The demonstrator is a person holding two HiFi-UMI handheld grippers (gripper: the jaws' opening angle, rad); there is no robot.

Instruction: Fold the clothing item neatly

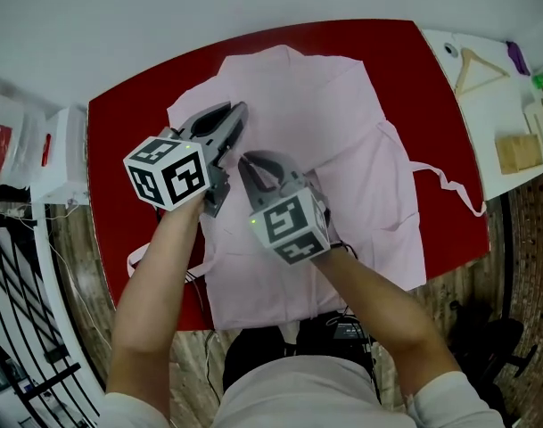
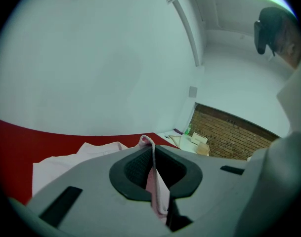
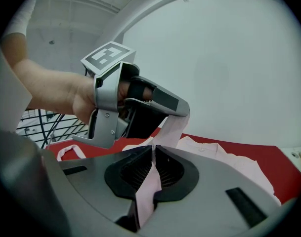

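Observation:
A pale pink garment [image 1: 342,123] with long ties lies spread on the red table [image 1: 128,123]. Above its left half my left gripper [image 1: 238,114] is shut on a fold of the pink cloth [image 2: 157,186], pinched thin between the pads. Close to its right, my right gripper [image 1: 246,163] is shut on another strip of the same cloth [image 3: 148,191]. In the right gripper view the strip runs up from my jaws to the left gripper [image 3: 140,102], which hangs just ahead and above. The rest of the garment [image 3: 229,157] lies flat beyond.
A white side table [image 1: 485,172] to the right carries a wooden hanger [image 1: 479,68] and a wooden block [image 1: 518,152]. One tie [image 1: 449,181] trails toward the red table's right edge, another loops off the left front [image 1: 137,257]. White shelving [image 1: 61,154] stands left.

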